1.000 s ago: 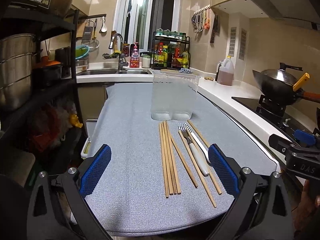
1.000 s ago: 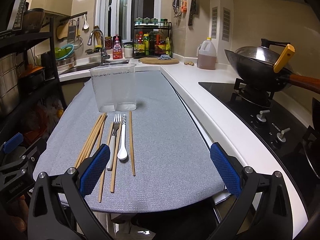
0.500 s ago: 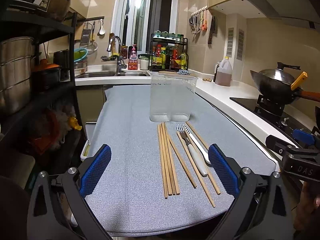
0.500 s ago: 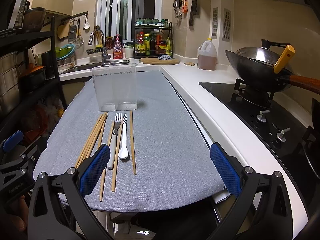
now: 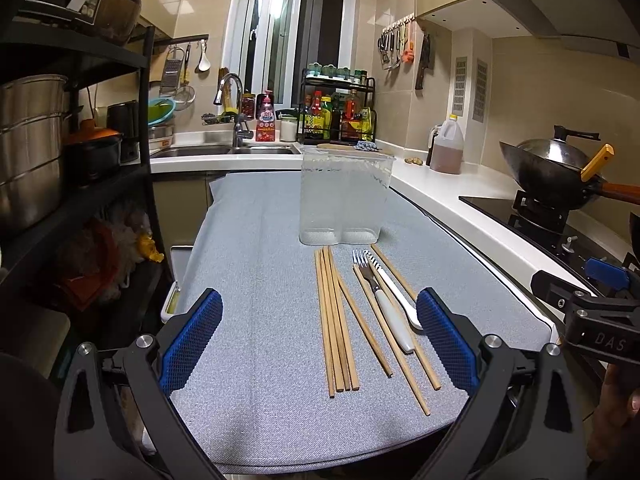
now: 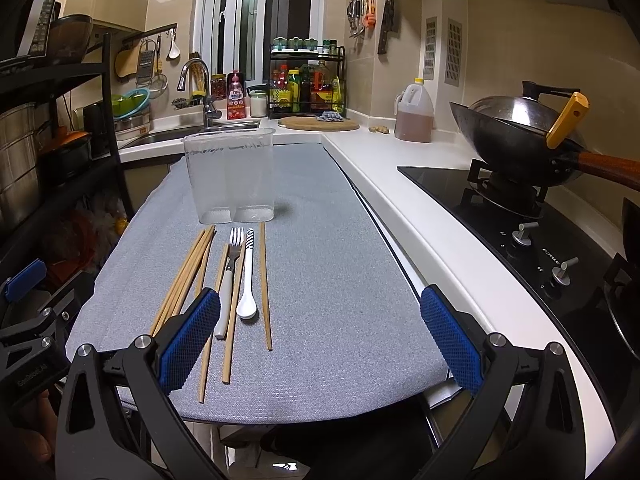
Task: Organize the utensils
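Several wooden chopsticks (image 5: pixel 334 320) (image 6: pixel 188 276), a fork with a white handle (image 5: pixel 380 300) (image 6: pixel 228 280) and a white spoon (image 5: pixel 396 296) (image 6: pixel 247 280) lie on a grey mat (image 5: pixel 256 320) (image 6: pixel 340 280). A clear two-compartment plastic holder (image 5: pixel 344 198) (image 6: pixel 230 176) stands upright just behind them, empty. My left gripper (image 5: pixel 318 344) is open and empty, near the mat's front edge before the chopsticks. My right gripper (image 6: pixel 320 338) is open and empty, to the right of the utensils.
A sink with faucet (image 5: pixel 232 116) and a spice rack (image 5: pixel 340 108) stand at the back. A black shelf with pots (image 5: pixel 60 152) is on the left. A wok (image 6: pixel 520 124) sits on the stove (image 6: pixel 520 232) at right, an oil jug (image 6: pixel 414 114) on the white counter.
Both grippers stay open and empty. The views shifted only slightly; the left one rose a little and the right edged forward. The utensils have not moved.
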Demonstrator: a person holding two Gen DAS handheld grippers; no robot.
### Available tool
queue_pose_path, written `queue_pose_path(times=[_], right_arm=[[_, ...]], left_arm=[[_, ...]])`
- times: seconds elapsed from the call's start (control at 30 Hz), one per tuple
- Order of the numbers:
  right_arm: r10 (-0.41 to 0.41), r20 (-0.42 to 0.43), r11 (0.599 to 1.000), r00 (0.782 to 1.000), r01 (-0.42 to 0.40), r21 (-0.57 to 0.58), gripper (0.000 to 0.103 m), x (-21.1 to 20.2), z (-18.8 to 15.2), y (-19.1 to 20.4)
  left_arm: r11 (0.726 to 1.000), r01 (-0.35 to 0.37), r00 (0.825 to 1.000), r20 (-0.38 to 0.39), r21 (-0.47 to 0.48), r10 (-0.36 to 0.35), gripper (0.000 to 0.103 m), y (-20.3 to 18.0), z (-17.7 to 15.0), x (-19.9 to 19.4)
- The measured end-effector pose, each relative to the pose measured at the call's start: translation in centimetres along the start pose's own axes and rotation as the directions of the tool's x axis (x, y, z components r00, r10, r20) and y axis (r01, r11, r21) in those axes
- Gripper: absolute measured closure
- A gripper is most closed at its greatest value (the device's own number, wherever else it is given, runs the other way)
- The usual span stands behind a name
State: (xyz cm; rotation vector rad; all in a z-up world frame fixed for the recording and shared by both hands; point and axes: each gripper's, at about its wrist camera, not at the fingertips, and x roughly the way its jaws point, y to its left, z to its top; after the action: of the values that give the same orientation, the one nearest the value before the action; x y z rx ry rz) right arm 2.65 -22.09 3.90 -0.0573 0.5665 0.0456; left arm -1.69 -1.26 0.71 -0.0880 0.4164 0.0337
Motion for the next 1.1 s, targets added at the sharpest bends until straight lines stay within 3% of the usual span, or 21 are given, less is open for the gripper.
queue_pose_path(times=[0.7,0.8,0.83,0.9,0.93,1.03,1.1], right_arm=[[0.002,0.001,1.0,1.0,-0.002,-0.003,0.005,-0.1,-0.3,0.0],[0.01,-0.012,1.0,1.0,-0.01,0.011,0.01,0.3,-0.5,-0.1],[0.02,-0.022,1.0,1.0,-0.02,0.015,0.014,0.6,-0.6,0.0],[0.06,-0.038,0.998,0.997,-0.059,0.022,0.027,1.5,-0.8,0.1],[0.087,-0.048,0.996,0.995,-0.086,0.027,0.04,2.1,-1.0,0.1],[0.162,-0.083,0.985,0.983,-0.157,0.065,0.061,4.7,-1.5,-0.2],[0.201,-0.121,0.978,0.972,-0.192,0.081,0.066,6.8,-2.0,-0.3]], left_arm=[[1.0,0.011,1.0,-0.005,0.001,-0.011,0.013,0.0,0.1,0.0],[1.0,0.006,1.0,-0.024,-0.006,-0.007,0.029,0.5,-0.3,0.3],[1.0,0.002,0.999,-0.038,-0.008,-0.003,0.04,0.7,-0.4,0.6],[1.0,-0.004,0.997,-0.08,-0.012,0.003,0.055,1.1,-0.9,1.6],[1.0,-0.002,0.994,-0.108,-0.022,0.0,0.066,1.3,-1.2,2.3],[0.999,0.008,0.985,-0.17,-0.047,-0.016,0.076,1.8,-2.1,3.8],[0.997,0.02,0.977,-0.213,-0.068,-0.034,0.083,2.1,-2.8,4.8]])
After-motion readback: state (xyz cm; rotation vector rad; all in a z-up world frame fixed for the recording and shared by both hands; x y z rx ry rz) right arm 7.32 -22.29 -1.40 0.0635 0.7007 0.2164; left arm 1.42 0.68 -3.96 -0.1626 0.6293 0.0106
